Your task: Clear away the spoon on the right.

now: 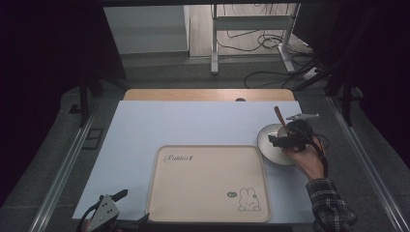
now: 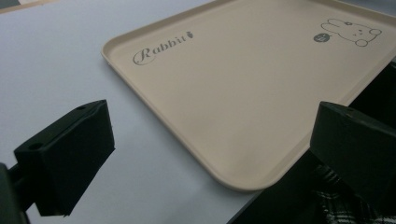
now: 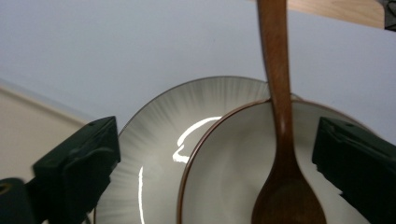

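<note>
A beige tray (image 1: 208, 183) (image 2: 243, 84) with a rabbit drawing and the word "Rabbit" lies on the white tabletop near the front. To its right sits a pale ribbed plate (image 1: 269, 145) (image 3: 173, 140) carrying a brown-rimmed bowl (image 3: 233, 163) with a wooden spoon (image 1: 279, 116) (image 3: 278, 102) in it, handle pointing away. My right gripper (image 1: 283, 140) (image 3: 215, 172) hovers open over the bowl, its jaws either side of the spoon. My left gripper (image 1: 121, 208) (image 2: 210, 154) is open at the front left corner, just beside the tray's near corner, holding nothing.
The white tabletop (image 1: 193, 121) has free room behind and left of the tray. A wooden strip (image 1: 208, 94) runs along its far edge. Beyond stand a metal desk frame (image 1: 215, 38) and loose cables (image 1: 270, 72) on the floor.
</note>
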